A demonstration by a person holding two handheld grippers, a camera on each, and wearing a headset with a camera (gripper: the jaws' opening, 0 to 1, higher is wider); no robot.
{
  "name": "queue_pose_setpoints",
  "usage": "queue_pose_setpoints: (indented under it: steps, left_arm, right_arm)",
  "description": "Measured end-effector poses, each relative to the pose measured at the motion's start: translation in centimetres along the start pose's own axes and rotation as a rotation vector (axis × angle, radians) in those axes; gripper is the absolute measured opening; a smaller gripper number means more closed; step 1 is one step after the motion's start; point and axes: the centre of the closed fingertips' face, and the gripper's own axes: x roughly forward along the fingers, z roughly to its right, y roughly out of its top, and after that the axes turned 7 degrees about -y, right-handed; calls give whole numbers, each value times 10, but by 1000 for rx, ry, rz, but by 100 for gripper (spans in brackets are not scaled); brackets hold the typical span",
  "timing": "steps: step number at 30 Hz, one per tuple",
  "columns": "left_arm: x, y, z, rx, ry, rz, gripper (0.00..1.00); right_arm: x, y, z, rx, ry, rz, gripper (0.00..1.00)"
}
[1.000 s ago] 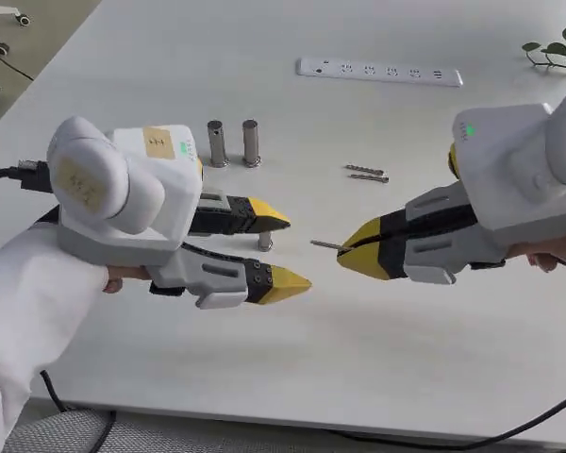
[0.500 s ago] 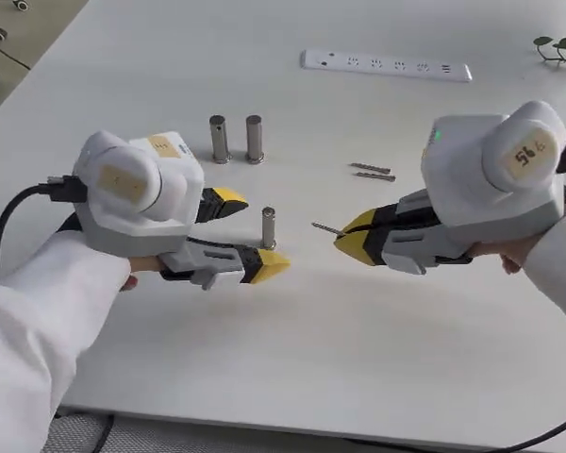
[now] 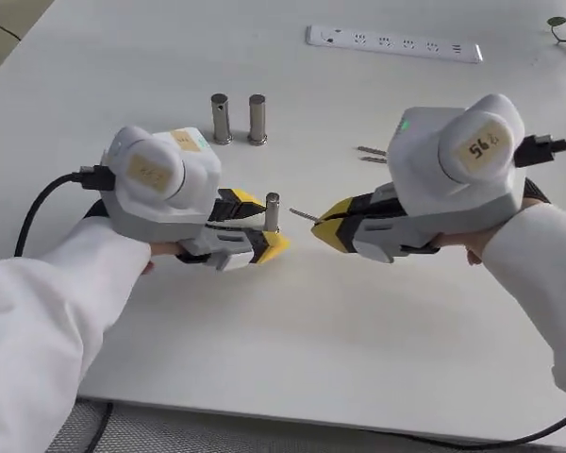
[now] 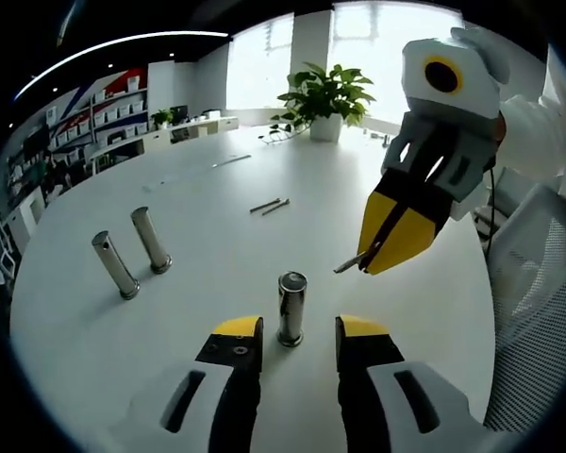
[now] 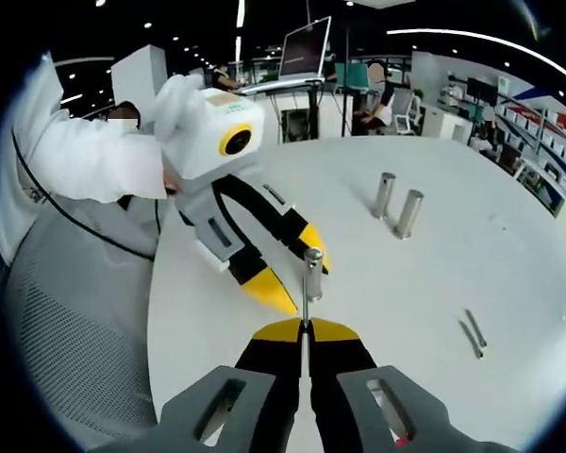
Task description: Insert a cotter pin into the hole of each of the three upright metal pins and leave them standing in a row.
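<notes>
Cotter pin meets its mark: at a white workbench (image 3: 311, 330), a person brings a cotter pin (image 3: 302, 215) up to the near metal pin (image 3: 272, 211), one of three standing upright. The right gripper (image 3: 328, 219), jaws pressed together on the cotter pin, holds it roughly level. Its free tip points at the upper part of the near metal pin and stops just short of it. The left gripper (image 3: 261, 223) has its jaws spread, one to each side of the near metal pin's lower half, and its own view shows a gap on both sides. The other two metal pins (image 3: 239, 118) stand side by side well beyond the near metal pin. Two spare cotter pins (image 3: 370, 153) lie beyond it as well, off toward the right gripper's side. No upright appears fitted yet, so this looks like the first insertion.

The cross hole cannot be made out here. Doing the step well likely means closing the left jaws low on the near metal pin to steady it while leaving its top clear. The hole should face the oncoming tip, and the cotter pin should be eased in level along the hole's line. A skewed push could topple the upright or bend the cotter pin.
</notes>
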Motion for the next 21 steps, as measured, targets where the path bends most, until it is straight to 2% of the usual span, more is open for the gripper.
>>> queue_pose_setpoints:
  steps: [3,9,12,13,16,21]
  left_arm:
    - [2,-1,-2,4,0,1,27]
    - [6,-5,-4,-4,-4,5,15]
    - [6,-4,-6,-11,11,17,14]
    - [6,-5,-7,-9,17,18,13]
    - [6,-5,-6,-6,16,27,8]
    - [6,-5,-6,-5,24,24,7]
  right_arm:
    - [3,2,-1,7,-1,1,0]
    - [9,5,1,31,6,4,0]
    - [10,4,2,26,1,-4,0]
    - [10,6,2,45,5,5,0]
    - [10,7,1,58,8,10,0]
    - [11,7,-1,58,8,7,0]
